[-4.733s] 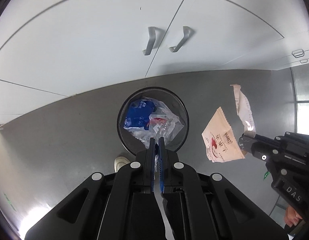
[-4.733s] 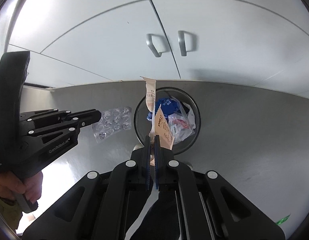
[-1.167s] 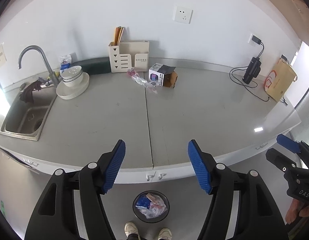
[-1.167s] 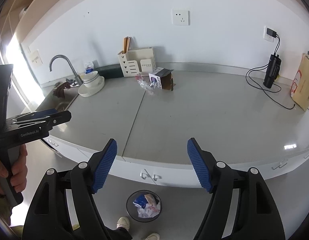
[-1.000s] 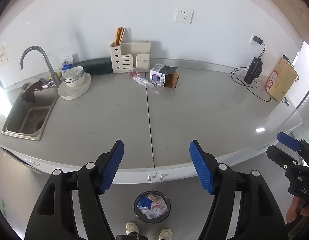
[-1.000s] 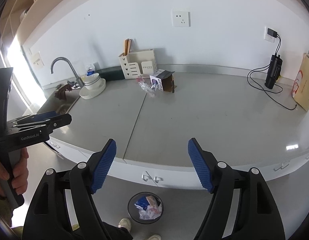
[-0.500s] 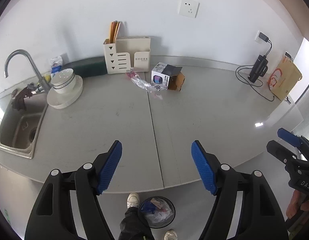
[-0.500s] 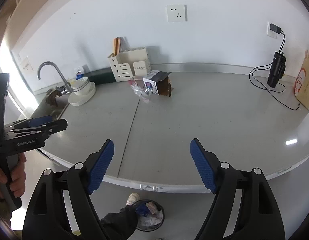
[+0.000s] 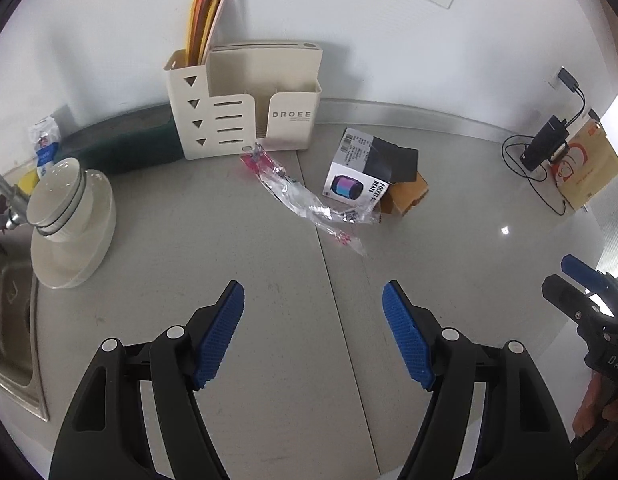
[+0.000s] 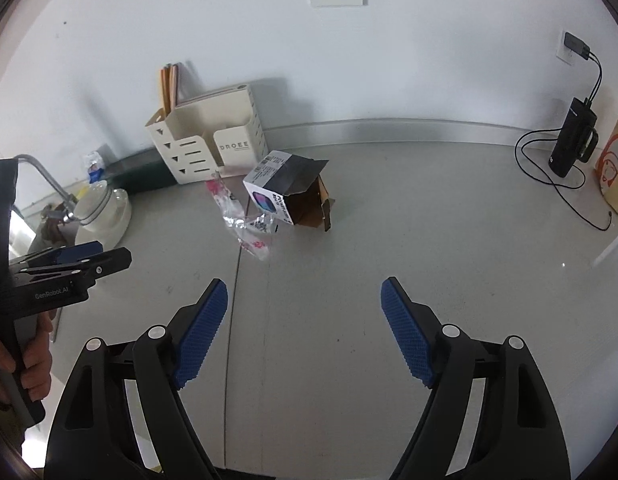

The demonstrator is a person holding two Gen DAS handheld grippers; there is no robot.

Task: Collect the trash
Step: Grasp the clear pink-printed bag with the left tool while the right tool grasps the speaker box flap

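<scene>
Both grippers over the grey countertop point(image 9: 449, 248), angled down at it, nothing held. Left gripper point(image 9: 313, 336): blue pads spread wide, empty gap. Right gripper point(image 10: 305, 332): same, jaws spread, nothing between them.

Remaining trash sits near the back wall, well ahead of both: a crinkled clear plastic wrapper point(image 9: 305, 200) with pink print lying flat across the counter seam, and, touching its right end, an opened speaker box point(image 9: 365, 180) tipped on its side, brown flaps hanging open. Both just in front of the cream DROEE organizer point(image 9: 245, 108), which looks like a keeper, not trash.

Wide jaws make sense as pre-shaping for a pick. My guess: left takes the wrapper, right takes the box, given which side each sits on. Wrapper is thin and flat, so it likely needs a pinch on a raised crease. Bin not in view.

Stacked bowls point(image 9: 69, 216) left by the sink, charger point(image 9: 545, 144) far right; both well clear.
</scene>
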